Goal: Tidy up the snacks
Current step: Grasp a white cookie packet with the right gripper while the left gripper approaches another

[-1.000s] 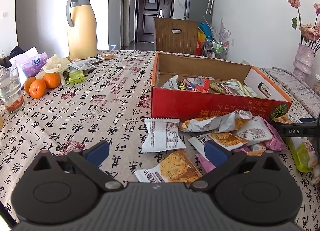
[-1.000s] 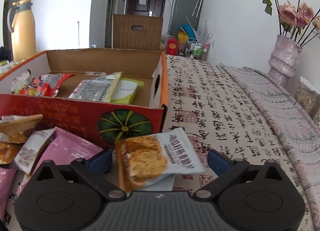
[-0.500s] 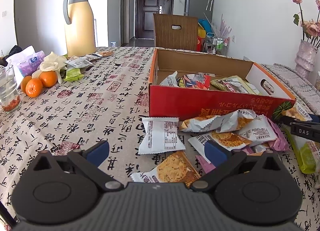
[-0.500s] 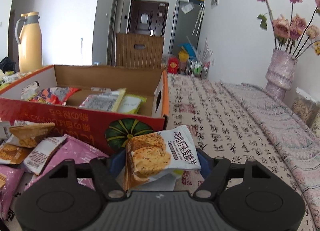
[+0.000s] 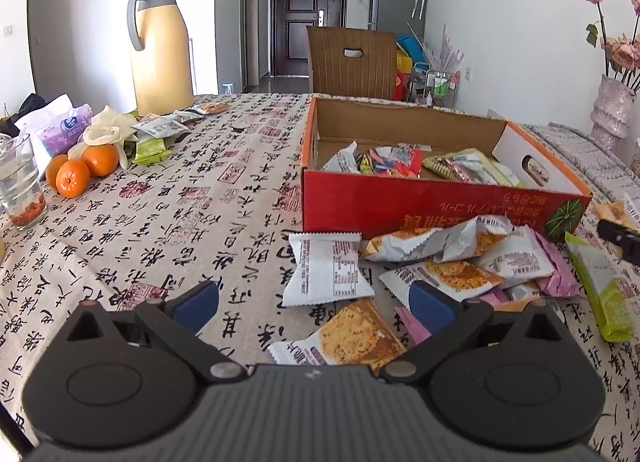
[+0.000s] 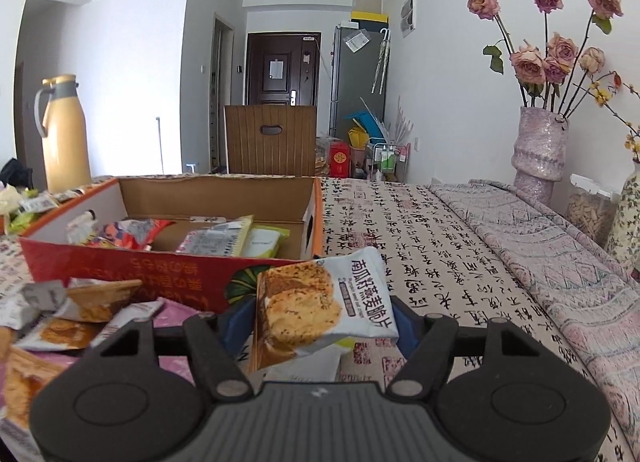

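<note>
A red cardboard box (image 5: 424, 210) with several snack packets inside sits on the table; it also shows in the right wrist view (image 6: 132, 270). My right gripper (image 6: 316, 322) is shut on a white cracker packet (image 6: 320, 306) and holds it lifted just off the box's near right corner. My left gripper (image 5: 312, 302) is open and empty above loose packets: a white packet (image 5: 326, 268) and a cracker packet (image 5: 352, 338). More packets (image 5: 472, 262) lie heaped before the box. The right gripper's tip (image 5: 618, 236) shows at the left view's right edge.
A yellow thermos (image 5: 160, 50), oranges (image 5: 80, 170), a glass (image 5: 18, 182), tissues and more packets (image 5: 156, 138) are at the table's left. A vase of roses (image 6: 540, 142) and a jar (image 6: 588, 210) stand at the right. A chair (image 5: 352, 62) is behind the table.
My right gripper closed on the cracker packet and lifted it up beside the box. My left gripper rose slightly and stayed open.
</note>
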Motion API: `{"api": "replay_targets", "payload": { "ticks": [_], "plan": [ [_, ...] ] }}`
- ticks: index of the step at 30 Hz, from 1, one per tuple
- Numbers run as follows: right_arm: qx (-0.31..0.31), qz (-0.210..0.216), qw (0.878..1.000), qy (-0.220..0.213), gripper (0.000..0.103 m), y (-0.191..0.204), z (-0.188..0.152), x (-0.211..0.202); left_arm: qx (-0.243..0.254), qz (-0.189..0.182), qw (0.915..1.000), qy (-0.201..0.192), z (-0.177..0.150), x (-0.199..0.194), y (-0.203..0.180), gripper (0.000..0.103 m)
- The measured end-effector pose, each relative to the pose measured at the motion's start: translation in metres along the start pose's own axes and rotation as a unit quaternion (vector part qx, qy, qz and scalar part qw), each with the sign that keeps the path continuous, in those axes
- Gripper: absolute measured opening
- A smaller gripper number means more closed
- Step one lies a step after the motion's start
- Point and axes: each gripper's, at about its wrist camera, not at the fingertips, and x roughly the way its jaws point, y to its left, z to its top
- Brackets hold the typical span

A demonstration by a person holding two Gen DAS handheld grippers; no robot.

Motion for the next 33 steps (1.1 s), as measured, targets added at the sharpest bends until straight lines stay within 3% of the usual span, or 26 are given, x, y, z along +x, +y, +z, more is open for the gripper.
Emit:
{"api": "replay_targets", "payload": {
  "ticks": [13,21,31,33],
  "plan": [
    [0.027,0.025,0.999,-0.013,0.069,0.005,-0.016,-0.055,0.037,0.002,0.999,0.027,-0.021,0.001,0.003,0.103],
    [0.036,0.018,0.999,-0.003,0.069,0.006,-0.027,-0.066,0.072,-0.015,0.9968,0.03,-0.027,0.002,-0.001,0.103],
    [0.036,0.014,0.999,0.003,0.069,0.01,-0.031,-0.071,0.066,-0.023,0.9968,0.038,-0.026,0.017,0.002,0.103],
    [0.035,0.015,0.999,0.004,0.069,0.011,-0.031,-0.071,0.064,-0.026,0.9969,0.039,-0.026,0.018,0.002,0.098]
  ]
}}
